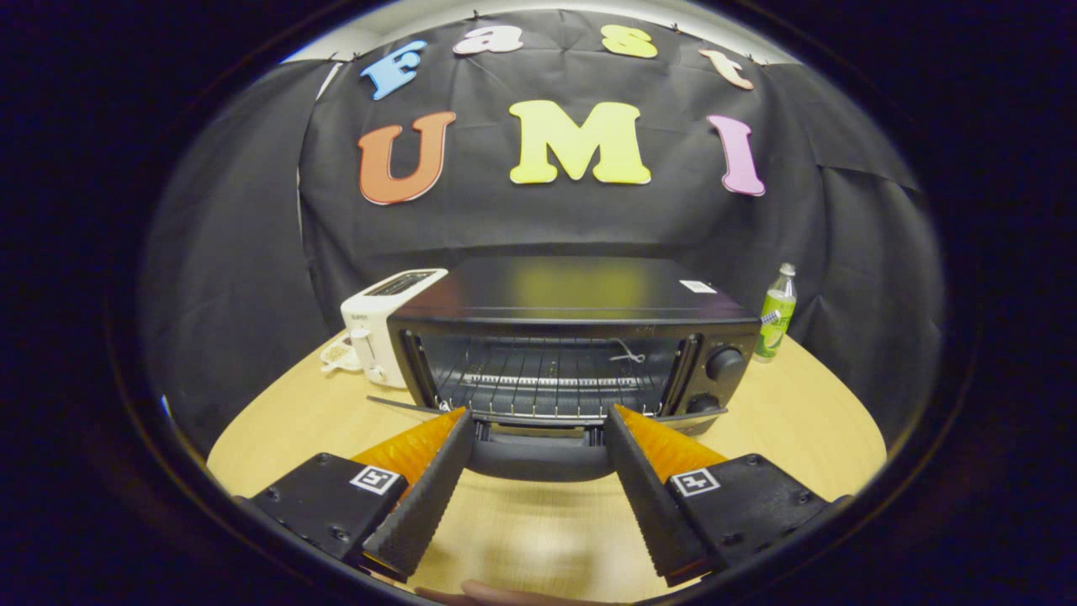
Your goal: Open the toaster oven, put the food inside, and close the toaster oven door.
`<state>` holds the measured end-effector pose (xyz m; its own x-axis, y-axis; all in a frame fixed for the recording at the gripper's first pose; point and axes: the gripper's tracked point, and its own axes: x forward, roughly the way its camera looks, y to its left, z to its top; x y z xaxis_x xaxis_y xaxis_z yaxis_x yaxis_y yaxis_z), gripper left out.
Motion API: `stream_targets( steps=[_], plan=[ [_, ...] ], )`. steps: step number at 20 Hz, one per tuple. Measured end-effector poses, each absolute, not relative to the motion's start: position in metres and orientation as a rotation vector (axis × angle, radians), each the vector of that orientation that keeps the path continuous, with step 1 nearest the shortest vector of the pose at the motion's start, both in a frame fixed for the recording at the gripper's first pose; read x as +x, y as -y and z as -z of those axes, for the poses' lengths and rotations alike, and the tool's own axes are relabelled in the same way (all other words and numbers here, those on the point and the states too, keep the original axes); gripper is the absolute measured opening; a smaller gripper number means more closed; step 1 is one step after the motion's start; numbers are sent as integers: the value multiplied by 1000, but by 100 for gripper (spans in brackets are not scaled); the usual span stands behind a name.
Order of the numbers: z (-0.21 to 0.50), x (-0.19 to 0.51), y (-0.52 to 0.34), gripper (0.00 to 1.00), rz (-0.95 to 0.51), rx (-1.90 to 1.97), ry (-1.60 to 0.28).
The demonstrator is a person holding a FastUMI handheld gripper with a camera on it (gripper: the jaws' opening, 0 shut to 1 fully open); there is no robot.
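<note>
A black toaster oven (580,290) stands on the wooden table (808,412) just ahead of my fingers. Its door (400,406) hangs folded down, nearly level, so the wire rack (547,374) inside shows. The door's dark handle (538,461) lies between my two fingertips. My gripper (538,412) is open wide, one finger at each end of the handle; I cannot tell whether they touch it. A small plate with something on it (336,353) sits to the left, behind a white toaster.
The white pop-up toaster (383,324) stands against the oven's left side. A green bottle (776,316) stands to the oven's right near the back wall. Bare tabletop lies under and around my fingers. A fingertip of a person's hand (488,593) shows below them.
</note>
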<state>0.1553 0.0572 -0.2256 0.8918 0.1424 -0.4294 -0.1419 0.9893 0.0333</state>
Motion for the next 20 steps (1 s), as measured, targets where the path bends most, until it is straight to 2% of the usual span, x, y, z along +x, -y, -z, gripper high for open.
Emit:
stream_targets(
  steps=[8, 13, 20],
  plan=[
    [274, 111, -54, 100, -114, -71, -657],
    [308, 99, -55, 99, -142, 24, -804],
    [284, 87, -65, 95, -224, 189, -830]
  ],
)
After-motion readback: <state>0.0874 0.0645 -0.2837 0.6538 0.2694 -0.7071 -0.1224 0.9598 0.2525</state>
